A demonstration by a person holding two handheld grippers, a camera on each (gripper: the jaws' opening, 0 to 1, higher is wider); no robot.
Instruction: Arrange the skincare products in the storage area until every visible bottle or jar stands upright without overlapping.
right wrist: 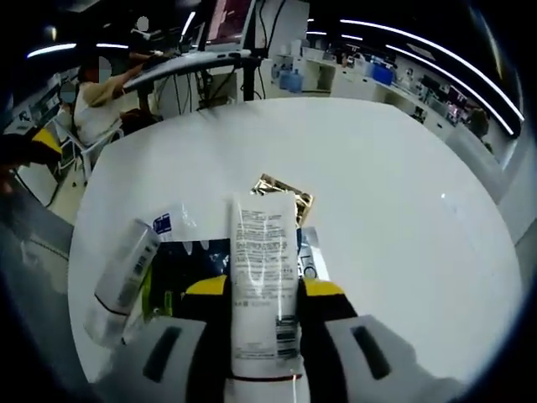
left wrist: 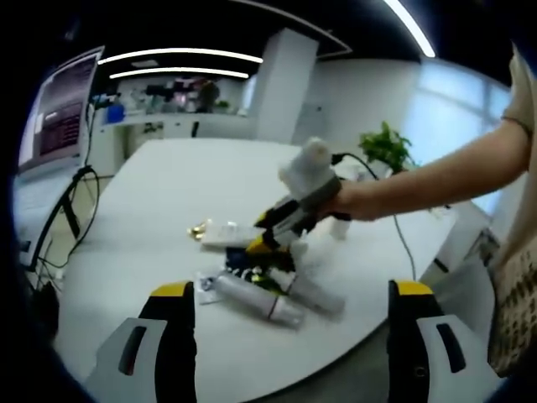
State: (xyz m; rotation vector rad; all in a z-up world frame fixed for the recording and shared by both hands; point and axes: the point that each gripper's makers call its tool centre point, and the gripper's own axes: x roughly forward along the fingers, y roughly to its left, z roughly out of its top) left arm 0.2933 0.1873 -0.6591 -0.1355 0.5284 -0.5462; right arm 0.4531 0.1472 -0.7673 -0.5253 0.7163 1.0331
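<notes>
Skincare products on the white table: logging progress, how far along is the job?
Nothing looks upright yet. In hand: the right gripper is shut on a white printed tube. Left: a clear grey-capped bottle and small packets lie flat on the white round table; the left gripper hangs open.

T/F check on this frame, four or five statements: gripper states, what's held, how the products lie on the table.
1. The right hand-held gripper is shut on a white tube. True.
2. The left hand-held gripper holds a jar. False: its jaws stand wide apart with nothing between them.
3. Every product already stands upright. False: a silver-grey tube lies flat on the white table, with other items beside it.
4. A gold-coloured item lies on the table beyond the white tube. True.
5. The table is dark wood. False: it is white.
</notes>
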